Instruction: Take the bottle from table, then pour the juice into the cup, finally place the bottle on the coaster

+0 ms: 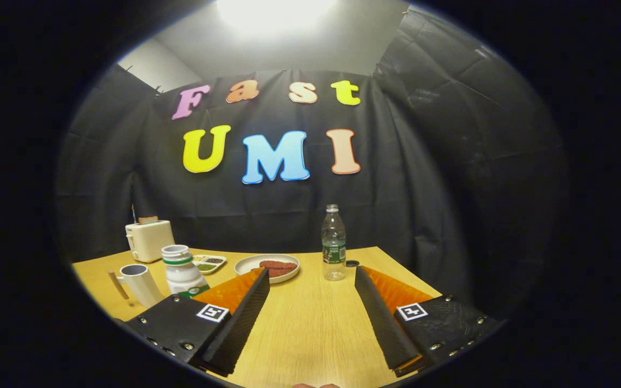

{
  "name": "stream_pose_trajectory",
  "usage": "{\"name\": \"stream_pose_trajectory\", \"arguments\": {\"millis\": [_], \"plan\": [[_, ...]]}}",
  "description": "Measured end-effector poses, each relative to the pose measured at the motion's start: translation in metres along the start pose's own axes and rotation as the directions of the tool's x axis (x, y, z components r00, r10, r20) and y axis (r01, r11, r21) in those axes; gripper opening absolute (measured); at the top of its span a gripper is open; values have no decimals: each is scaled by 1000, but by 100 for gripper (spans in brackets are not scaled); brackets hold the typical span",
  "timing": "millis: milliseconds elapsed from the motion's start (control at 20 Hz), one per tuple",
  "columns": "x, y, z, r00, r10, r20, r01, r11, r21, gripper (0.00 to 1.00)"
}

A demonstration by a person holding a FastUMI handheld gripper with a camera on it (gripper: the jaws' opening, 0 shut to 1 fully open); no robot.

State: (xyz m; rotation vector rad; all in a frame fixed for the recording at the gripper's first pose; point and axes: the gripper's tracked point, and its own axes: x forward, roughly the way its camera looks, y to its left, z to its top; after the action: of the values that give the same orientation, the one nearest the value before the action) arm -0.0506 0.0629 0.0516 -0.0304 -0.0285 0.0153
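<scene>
- The clear plastic water bottle (pixel 333 242) stood upright on the wooden table (pixel 310 323), beyond your fingers and nearer the right one, with nothing touching it.
- Its cap looked off, and a small dark cap (pixel 352 263) lay on the table just beside its base.
- Your gripper (pixel 312 277) hung spread wide over the table, holding nothing; bare wood showed between the two fingers.
- A white cup (pixel 139 283) with a handle stood off to the left, just beyond your left finger.
- A white jar (pixel 181 269) with a green band stood just beside the cup.
- A white plate (pixel 267 267) holding something reddish-brown sat between the jar and the bottle.
- A small dish (pixel 211 263) and a white toaster (pixel 149 239) sat farther back on the left.
</scene>
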Motion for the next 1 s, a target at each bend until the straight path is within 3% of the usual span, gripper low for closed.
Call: {"name": "stream_pose_trajectory", "arguments": {"millis": [550,1000], "plan": [[-33,75,-4,994,111,1,-111,994,-4,98],[-22,117,-39,996,85,-19,-85,996,1,98]]}}
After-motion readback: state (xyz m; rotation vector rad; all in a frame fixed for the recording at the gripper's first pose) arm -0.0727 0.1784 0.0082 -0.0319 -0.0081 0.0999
